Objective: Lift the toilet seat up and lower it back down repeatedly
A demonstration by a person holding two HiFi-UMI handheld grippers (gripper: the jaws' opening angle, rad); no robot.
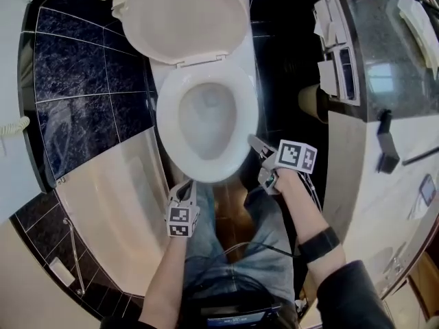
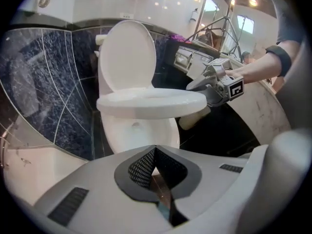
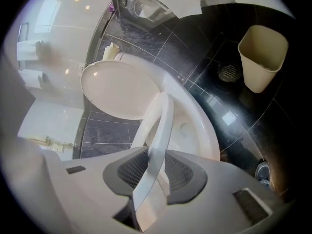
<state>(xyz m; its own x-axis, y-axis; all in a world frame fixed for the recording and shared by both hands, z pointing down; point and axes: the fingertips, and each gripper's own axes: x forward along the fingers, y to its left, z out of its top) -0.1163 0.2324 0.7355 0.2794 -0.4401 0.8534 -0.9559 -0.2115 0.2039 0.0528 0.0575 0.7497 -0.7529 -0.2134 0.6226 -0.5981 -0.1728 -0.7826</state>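
The white toilet seat (image 1: 236, 91) is raised a little off the bowl (image 2: 141, 130); the lid (image 1: 185, 16) stands upright behind it. My right gripper (image 1: 259, 155) is shut on the seat's front right rim. In the right gripper view the seat (image 3: 158, 130) runs edge-on between the dark pads (image 3: 183, 174), with the lid (image 3: 119, 89) beyond. My left gripper (image 1: 185, 187) hangs low before the bowl's front, apart from it, jaws shut and empty. In the left gripper view the seat (image 2: 151, 101) floats level above the bowl, with the right gripper (image 2: 207, 89) at its right edge.
A cream waste bin (image 3: 261, 57) and a floor drain (image 3: 227, 72) lie on the dark tiles right of the toilet. A dark counter (image 1: 391, 53) runs along the right. A dark tiled wall (image 1: 82, 94) stands at the left. The person's jeans-clad legs (image 1: 226, 252) are just before the bowl.
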